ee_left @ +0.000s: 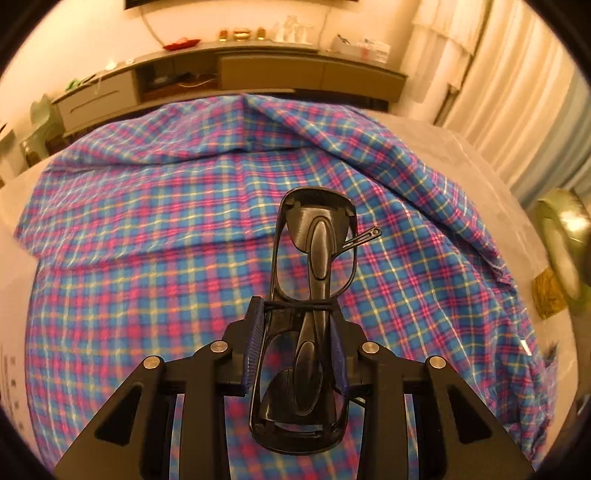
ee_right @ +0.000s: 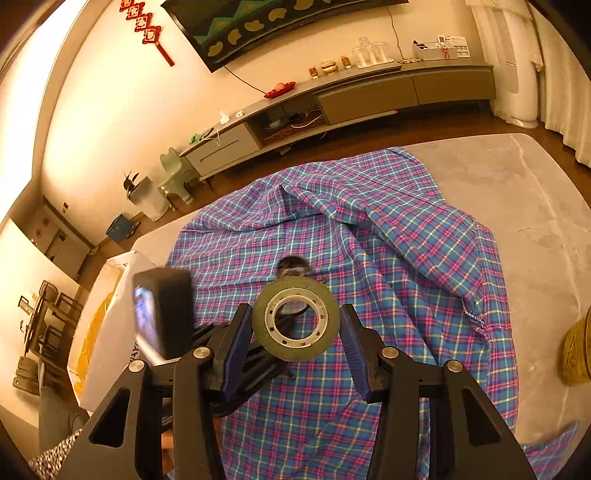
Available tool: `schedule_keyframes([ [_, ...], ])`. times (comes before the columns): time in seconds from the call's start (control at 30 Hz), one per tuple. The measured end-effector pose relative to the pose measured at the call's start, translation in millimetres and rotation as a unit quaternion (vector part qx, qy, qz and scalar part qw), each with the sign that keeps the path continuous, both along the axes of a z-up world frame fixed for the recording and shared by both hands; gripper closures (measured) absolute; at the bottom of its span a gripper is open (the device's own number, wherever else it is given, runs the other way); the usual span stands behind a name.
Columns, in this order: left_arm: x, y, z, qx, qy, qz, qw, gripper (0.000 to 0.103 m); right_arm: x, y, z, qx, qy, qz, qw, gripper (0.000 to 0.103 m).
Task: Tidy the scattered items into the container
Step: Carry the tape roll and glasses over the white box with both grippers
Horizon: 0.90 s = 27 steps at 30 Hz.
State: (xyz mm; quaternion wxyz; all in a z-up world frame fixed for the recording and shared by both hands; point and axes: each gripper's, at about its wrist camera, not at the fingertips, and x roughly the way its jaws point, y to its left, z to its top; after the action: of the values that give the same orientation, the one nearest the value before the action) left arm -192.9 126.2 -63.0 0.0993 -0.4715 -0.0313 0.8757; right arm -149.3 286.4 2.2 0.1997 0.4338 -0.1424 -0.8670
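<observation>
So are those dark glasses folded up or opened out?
Folded. In the left wrist view the sunglasses have both arms tucked across the lenses, and the left gripper pinches the flat bundle between its blue pads.

Right wrist view: the dark object (ee_right: pixel 293 266) behind the tape roll (ee_right: pixel 295 318) is blurred and largely hidden. The woven basket (ee_right: pixel 578 350) is cut by the right edge. Left wrist view: the greenish roll (ee_left: pixel 565 240) at right is blurred and cropped.

1. You can make out only part of a word, "AY", on the white box (ee_right: pixel 110 325) at the table's left edge.
2. The red wall ornament (ee_right: pixel 146 29) shows nothing you can read.
</observation>
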Motion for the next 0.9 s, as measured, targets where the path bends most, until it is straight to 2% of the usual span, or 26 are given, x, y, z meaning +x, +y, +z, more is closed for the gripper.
schedule_keyframes([
  [0.23, 59, -37, 31, 0.034, 0.018, 0.031, 0.9988, 0.069, 14, -26, 8, -0.005, 0.008, 0.03, 1.0, 0.054],
  [0.47, 111, -89, 55, 0.07, 0.031, 0.062, 0.9952, 0.069, 43, -72, 24, -0.007, 0.032, 0.072, 0.997, 0.054],
  [0.73, 149, -173, 90, 0.099, 0.057, 0.115, 0.9868, 0.069, 80, -134, 42, -0.012, 0.056, 0.126, 0.99, 0.054],
  [0.9, 167, -222, 105, 0.126, 0.068, 0.158, 0.977, 0.069, 97, -172, 51, -0.014, 0.063, 0.163, 0.985, 0.054],
])
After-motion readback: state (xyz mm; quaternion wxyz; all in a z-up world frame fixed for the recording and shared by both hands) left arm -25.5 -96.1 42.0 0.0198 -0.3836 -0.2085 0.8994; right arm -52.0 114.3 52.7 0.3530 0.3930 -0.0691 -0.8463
